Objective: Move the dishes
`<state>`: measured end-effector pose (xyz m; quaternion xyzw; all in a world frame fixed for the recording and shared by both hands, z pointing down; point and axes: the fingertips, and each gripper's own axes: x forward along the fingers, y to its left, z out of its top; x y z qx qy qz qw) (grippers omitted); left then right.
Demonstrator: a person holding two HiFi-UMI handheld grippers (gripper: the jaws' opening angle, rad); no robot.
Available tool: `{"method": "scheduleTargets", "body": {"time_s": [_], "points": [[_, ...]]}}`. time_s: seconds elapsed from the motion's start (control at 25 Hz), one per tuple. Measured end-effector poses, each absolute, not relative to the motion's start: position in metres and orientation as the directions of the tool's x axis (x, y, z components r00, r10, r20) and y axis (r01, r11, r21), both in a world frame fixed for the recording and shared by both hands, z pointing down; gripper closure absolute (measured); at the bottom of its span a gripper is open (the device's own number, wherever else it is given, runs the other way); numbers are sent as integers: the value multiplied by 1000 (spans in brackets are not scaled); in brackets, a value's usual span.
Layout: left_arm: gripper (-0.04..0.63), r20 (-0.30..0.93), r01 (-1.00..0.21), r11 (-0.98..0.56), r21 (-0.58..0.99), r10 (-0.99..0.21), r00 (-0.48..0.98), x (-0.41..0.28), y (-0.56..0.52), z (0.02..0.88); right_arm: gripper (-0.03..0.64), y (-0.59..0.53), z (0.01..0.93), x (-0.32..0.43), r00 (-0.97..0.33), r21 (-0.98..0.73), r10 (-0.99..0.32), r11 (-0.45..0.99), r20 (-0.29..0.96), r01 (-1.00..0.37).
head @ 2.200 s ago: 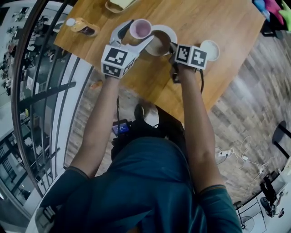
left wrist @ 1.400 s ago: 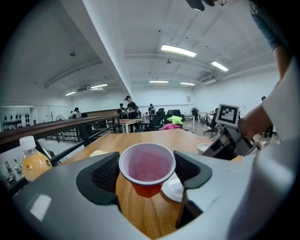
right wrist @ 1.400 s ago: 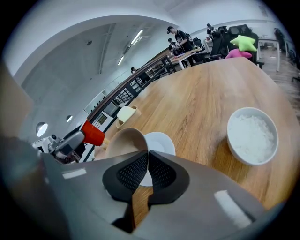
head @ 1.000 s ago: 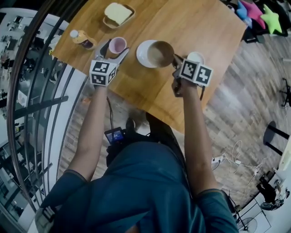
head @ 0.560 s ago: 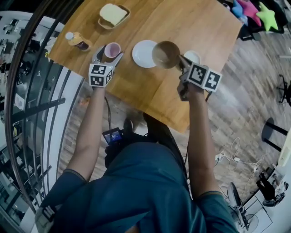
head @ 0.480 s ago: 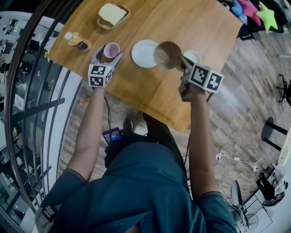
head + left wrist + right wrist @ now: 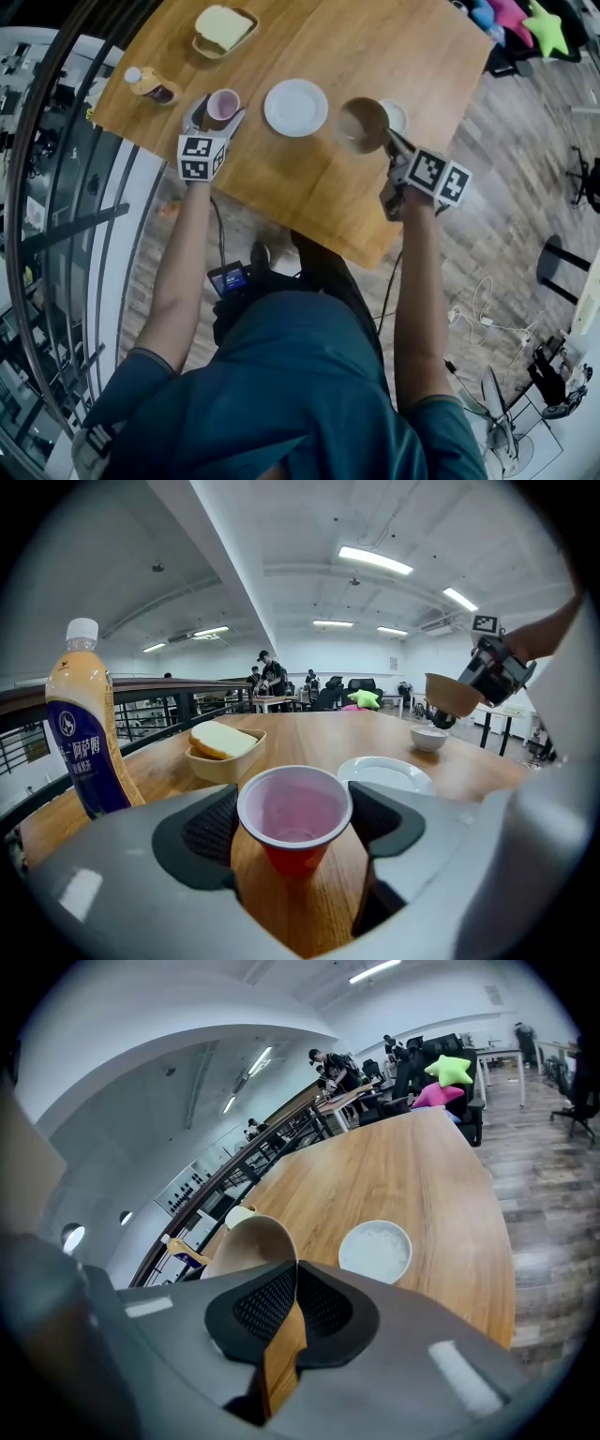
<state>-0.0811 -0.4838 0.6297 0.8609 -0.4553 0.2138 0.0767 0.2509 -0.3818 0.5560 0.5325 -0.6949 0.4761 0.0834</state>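
Right gripper (image 7: 394, 148) pinches the rim of a thin tan bowl (image 7: 364, 124), tilted above the wooden table (image 7: 309, 187) at three o'clock of the round white plate (image 7: 295, 107); that edge grip could slip. Left gripper (image 7: 214, 120), jaws just widened, loosely brackets a red plastic cup (image 7: 294, 810) at nine o'clock.

Bottle (image 7: 89, 742) left of cup (image 7: 293, 808), plate (image 7: 384, 772) right, bare table (image 7: 309, 187) nearer.
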Motion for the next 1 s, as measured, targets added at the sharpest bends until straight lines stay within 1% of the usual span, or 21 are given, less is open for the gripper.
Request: {"method": "scheduleTargets", "body": {"time_s": [0.48, 1.0], "points": [[227, 425, -800, -596, -60, -741, 520, -79, -477, 627, 600, -347, 599, 280, -378, -573, -624, -138, 684, -808], [222, 433, -791, -609, -65, -731, 527, -81, -470, 625, 598, -331, 645, 279, -358, -546, -558, -212, 749, -810]]}}
